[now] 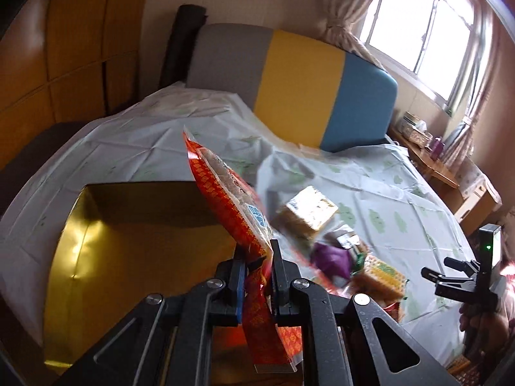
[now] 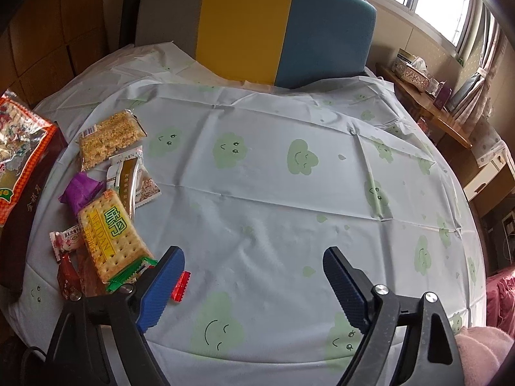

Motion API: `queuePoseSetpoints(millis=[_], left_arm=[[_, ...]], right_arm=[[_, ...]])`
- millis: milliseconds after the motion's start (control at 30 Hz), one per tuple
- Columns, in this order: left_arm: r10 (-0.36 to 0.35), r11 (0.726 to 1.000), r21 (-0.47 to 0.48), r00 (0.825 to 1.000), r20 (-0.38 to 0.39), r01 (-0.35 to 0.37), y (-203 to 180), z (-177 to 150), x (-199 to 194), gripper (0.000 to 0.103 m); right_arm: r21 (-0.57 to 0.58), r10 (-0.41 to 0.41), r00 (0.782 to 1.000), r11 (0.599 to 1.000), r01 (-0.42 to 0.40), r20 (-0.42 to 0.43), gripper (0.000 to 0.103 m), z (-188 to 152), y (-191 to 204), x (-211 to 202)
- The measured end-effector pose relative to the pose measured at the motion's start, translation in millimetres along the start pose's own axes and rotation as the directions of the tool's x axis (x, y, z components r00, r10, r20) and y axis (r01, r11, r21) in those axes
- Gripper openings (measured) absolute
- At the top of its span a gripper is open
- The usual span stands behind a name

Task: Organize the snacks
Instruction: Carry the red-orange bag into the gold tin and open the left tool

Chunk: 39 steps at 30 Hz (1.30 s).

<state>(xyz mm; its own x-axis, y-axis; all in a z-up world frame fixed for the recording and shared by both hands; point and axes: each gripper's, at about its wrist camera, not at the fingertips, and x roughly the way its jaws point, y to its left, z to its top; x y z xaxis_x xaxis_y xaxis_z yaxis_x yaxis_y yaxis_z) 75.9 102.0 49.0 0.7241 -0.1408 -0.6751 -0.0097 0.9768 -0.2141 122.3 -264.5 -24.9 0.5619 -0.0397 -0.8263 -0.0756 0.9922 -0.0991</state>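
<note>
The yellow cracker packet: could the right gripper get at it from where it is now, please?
Probably yes: the right gripper is open and empty, and the yellow cracker packet lies uncovered atop the pile, just beside its left jaw.

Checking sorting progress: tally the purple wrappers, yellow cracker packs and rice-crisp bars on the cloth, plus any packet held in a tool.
Purple wrapper: 1
Yellow cracker pack: 1
Rice-crisp bar: 1
Orange-red packet in the left tool: 1
Total: 4
</note>
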Motion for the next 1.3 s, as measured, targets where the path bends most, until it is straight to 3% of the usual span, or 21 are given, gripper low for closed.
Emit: queuePoseSetpoints(millis=[100, 300, 500, 567, 667, 800, 1000, 1100, 1300], left_arm=[[0.053, 0.999, 0.005, 0.999, -0.001, -0.053, 14, -4, -4, 0.012], [0.084, 0.996, 0.039, 0.996, -0.016, -0.083, 36, -8, 0, 0.011], [0.007, 0.999, 0.054, 1.0, -0.002, -0.007, 35, 0, 6, 0.013], [0.079, 0.994, 0.073, 0.996, -0.032, -0.076, 38, -2, 21, 0.02], [0.161, 0.987, -0.001, 0.98, -0.115, -0.162, 59, -7, 43, 0.032], [0.207, 0.972, -0.078, 0.963, -0.171, -0.223, 82, -23, 50, 0.032], [0.289, 0.948, -0.093, 0.946, -0.143, -0.304, 90, -33, 43, 0.032], [0.279, 0.948, -0.122, 0.952, -0.129, -0.295, 90, -33, 36, 0.032], [0.28, 0.954, -0.082, 0.956, -0.093, -0.287, 66, -39, 20, 0.038]], right_arm=[[0.001, -0.006, 1.0, 1.0, 0.006, -0.004, 0.089, -1, 0, 1], [0.004, -0.022, 1.0, 1.0, 0.022, -0.009, 0.089, -2, 1, 1], [-0.001, -0.04, 0.999, 0.999, 0.04, -0.029, 0.089, -4, 2, 5], [0.0, -0.043, 0.999, 0.999, 0.043, -0.03, 0.089, -4, 3, 6], [0.0, -0.047, 0.998, 0.999, 0.047, -0.031, 0.089, -4, 4, 6], [0.005, -0.048, 0.998, 0.999, 0.048, -0.032, 0.089, -4, 2, 6], [-0.002, -0.049, 0.998, 0.999, 0.049, -0.034, 0.089, -4, 3, 8], [-0.002, -0.047, 0.998, 0.999, 0.047, -0.03, 0.089, -4, 4, 7], [0.005, -0.019, 1.0, 1.0, 0.02, -0.012, 0.089, -3, 4, 2]])
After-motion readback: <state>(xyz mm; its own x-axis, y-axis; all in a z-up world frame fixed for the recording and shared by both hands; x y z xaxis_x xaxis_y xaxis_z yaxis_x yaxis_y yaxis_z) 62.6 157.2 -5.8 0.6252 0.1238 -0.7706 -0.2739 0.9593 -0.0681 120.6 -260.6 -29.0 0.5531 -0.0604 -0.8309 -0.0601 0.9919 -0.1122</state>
